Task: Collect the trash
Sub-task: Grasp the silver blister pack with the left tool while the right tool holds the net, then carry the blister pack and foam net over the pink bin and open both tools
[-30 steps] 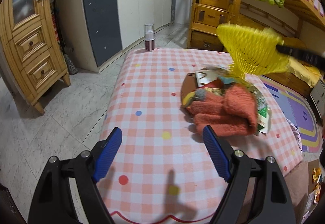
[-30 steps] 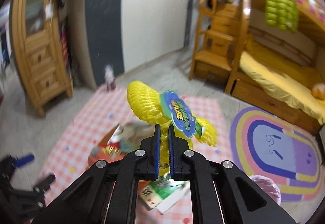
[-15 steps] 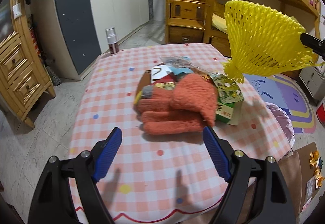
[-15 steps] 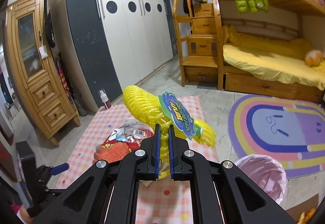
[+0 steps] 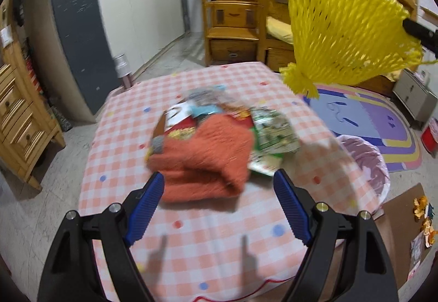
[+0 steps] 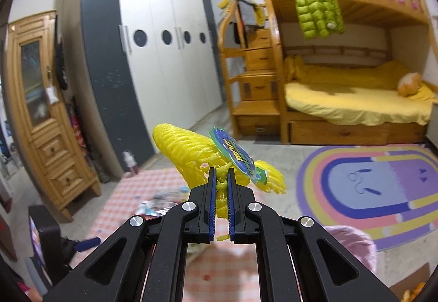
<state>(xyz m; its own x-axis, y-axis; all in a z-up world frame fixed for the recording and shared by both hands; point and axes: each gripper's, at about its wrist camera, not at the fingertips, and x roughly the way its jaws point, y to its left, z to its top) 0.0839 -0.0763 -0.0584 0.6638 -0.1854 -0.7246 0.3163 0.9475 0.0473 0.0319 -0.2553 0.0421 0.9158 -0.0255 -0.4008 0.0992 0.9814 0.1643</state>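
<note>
Checked tablecloth [image 5: 208, 241] carries the leftover pile around the orange knit [image 5: 202, 162]. Right gripper [image 6: 219, 184] pinches the yellow net [image 6: 191, 154] by its knot (probably so it hangs free), above the pink-lined bin [image 5: 366, 162] beside the cloth's edge. Left gripper [image 5: 219, 203] gapes, unobstructed.

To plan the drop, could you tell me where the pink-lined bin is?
The pink-lined bin stands on the floor off the table's right edge, beside the rug.
</note>
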